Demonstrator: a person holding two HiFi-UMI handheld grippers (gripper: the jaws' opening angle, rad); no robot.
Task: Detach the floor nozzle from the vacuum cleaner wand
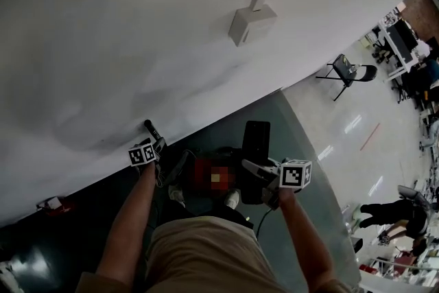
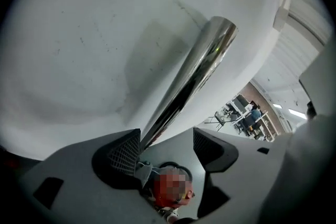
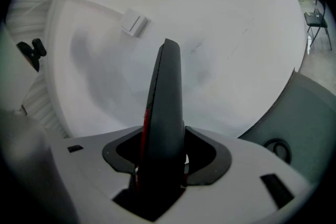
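The right gripper (image 3: 164, 131) has its jaws shut narrowly on the floor nozzle (image 3: 165, 97), a flat dark piece with a red stripe down one edge. Both pads press on its sides. The nozzle stands up out of the jaws and points at the white wall (image 1: 137, 31). In the head view it shows as a black upright slab just short of the wall's foot, over the dark floor (image 1: 309, 141).

The left gripper (image 2: 167, 134) has its jaws wide apart. The shiny metal wand (image 2: 194, 73) runs up between them toward the wall. It lies against the ribbed pad on the left of the left gripper view, and a clear gap separates it from the other pad, so nothing clamps it. Its far end is an open round mouth seen against the wall.

Wand and nozzle are apart. In the head view the wand is on the left, near the wall's foot, and the nozzle is on the right, a little farther out from the wall.

The person's bare forearms reach down to the two grippers, and a shoe (image 1: 232, 200) shows on the floor between them. A small box (image 1: 250, 22) sits high on the wall with a thin strip running up from it. A folding chair (image 1: 346, 71) stands by the far end of the wall on the pale floor. A cable loop (image 3: 276, 148) lies on the dark floor near the wall's foot.
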